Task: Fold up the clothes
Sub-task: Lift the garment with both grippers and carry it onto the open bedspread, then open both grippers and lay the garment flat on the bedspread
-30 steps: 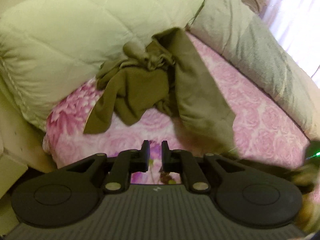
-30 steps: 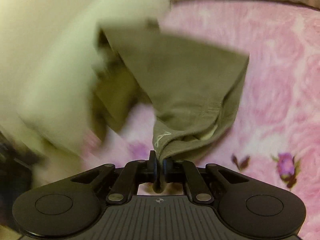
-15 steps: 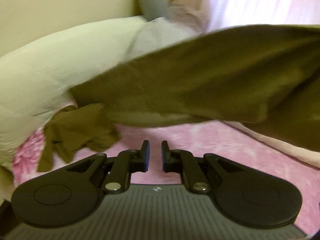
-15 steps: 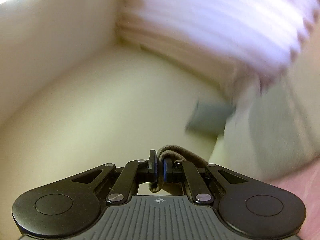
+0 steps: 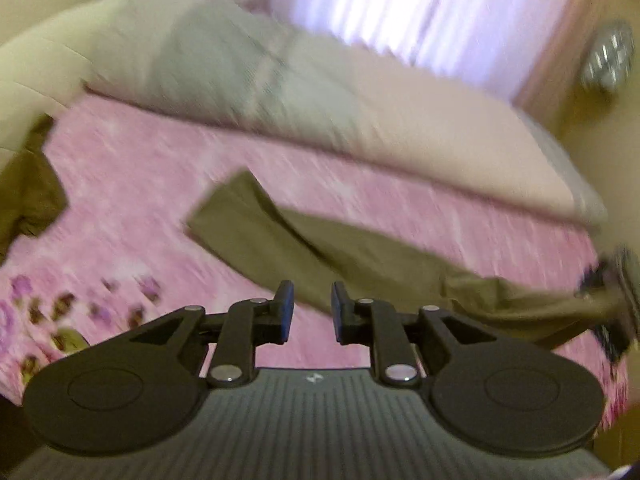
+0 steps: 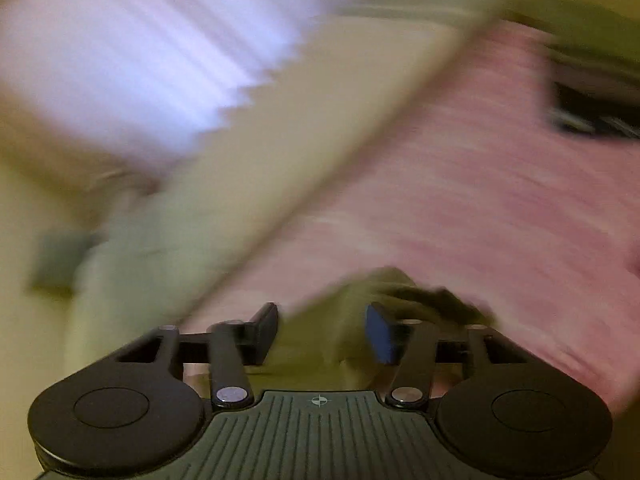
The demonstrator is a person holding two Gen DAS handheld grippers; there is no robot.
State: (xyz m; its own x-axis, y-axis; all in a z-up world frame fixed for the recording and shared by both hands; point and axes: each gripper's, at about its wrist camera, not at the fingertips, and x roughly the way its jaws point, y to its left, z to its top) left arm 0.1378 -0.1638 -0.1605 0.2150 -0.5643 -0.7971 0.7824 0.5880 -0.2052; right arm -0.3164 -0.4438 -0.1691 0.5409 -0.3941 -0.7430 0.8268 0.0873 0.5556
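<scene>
Olive garment (image 5: 360,256): one long piece, lying stretched across the pink floral bedsheet (image 5: 132,176), running from mid-bed toward the bed's right edge; one end bunched (image 6: 360,308) between the fingers of the right gripper (image 6: 322,332). Right gripper: jaws opening, pads clear of the cloth. Left gripper (image 5: 311,312): jaws opening, narrow gap, nothing between them, poised over the sheet just short of the garment. Second olive heap (image 5: 28,196): at the bed's left edge. Pale duvet (image 5: 320,96): rolled along the far edge. Views motion-blurred.
</scene>
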